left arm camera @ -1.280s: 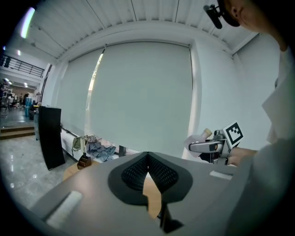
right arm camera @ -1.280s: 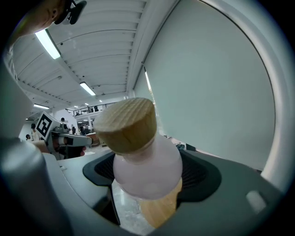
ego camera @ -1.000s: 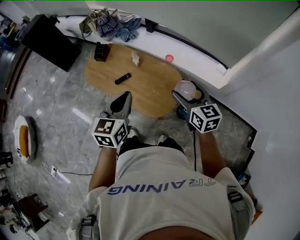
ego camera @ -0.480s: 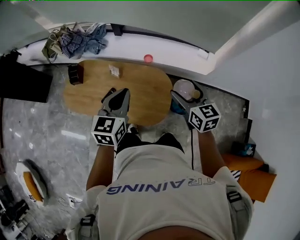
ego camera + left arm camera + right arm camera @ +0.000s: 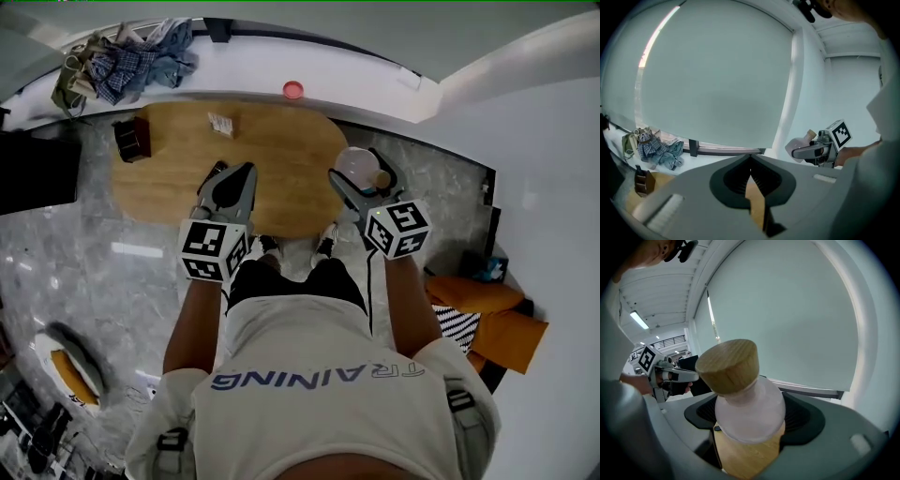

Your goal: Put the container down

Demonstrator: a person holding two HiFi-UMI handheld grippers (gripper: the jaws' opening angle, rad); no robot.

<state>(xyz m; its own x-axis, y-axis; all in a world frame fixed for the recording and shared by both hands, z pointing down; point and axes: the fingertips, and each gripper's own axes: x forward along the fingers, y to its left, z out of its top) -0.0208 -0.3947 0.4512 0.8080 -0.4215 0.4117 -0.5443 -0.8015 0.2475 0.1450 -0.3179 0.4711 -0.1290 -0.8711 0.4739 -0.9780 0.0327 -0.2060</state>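
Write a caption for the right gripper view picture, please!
The right gripper grips a frosted container with a wooden stopper, the left gripper held out beside it.

**Both arms out front, right one has the load**

From my end, the left forearm (image 5: 202, 321) and right forearm (image 5: 407, 300) reach forward side by side, bare. The left gripper (image 5: 232, 176) hangs over the near edge of the wooden table (image 5: 281, 141), jaws pressed together with nothing in them. The right gripper (image 5: 354, 174) sits just off the table's right end, jaws clamped on the container (image 5: 360, 166).
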